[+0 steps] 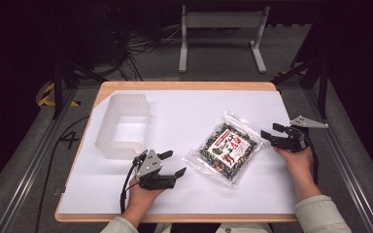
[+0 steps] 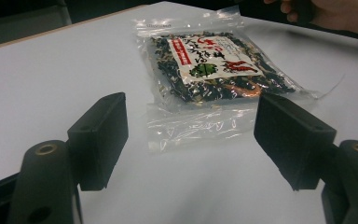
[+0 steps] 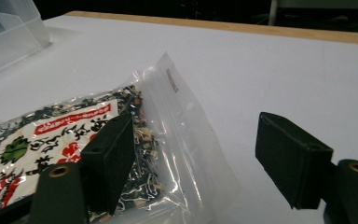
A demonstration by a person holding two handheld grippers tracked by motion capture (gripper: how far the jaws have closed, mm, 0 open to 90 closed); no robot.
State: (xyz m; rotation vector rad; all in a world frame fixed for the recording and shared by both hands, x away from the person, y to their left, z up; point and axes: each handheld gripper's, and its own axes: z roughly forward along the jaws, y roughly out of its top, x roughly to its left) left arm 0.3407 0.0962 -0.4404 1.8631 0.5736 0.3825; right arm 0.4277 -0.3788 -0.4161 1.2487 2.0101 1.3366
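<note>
The left hand-held gripper (image 1: 170, 163) sits low over the front of the desk, held from below by the person's left hand (image 1: 143, 195). Its two black jaws stand wide apart and grip nothing. They point to the person's right, toward a clear plastic packet (image 1: 225, 147), and stop just short of its near edge. In the left gripper view, the packet (image 2: 209, 70) lies flat on the white surface beyond the parted jaws, its empty clear flap nearest them.

The right hand-held gripper (image 1: 273, 135) is at the right side of the desk, held by the person's right hand (image 1: 298, 160), with a grey three-cornered plate on top. Its jaws are also spread and hold nothing. They point to the person's left, at the packet's right edge. In the right gripper view, one jaw hangs over the packet's (image 3: 98, 140) dark contents and the other over the bare white surface; whether the first jaw touches the plastic cannot be told.

The packet holds dark, mixed dried pieces under a white label with red and black print and a green leaf mark. It lies on a white sheet (image 1: 184, 116) covering most of the wooden desk (image 1: 184, 85), between the two grippers.

A translucent plastic bin (image 1: 122, 126) stands on the sheet at the left, well apart from the packet.
</note>
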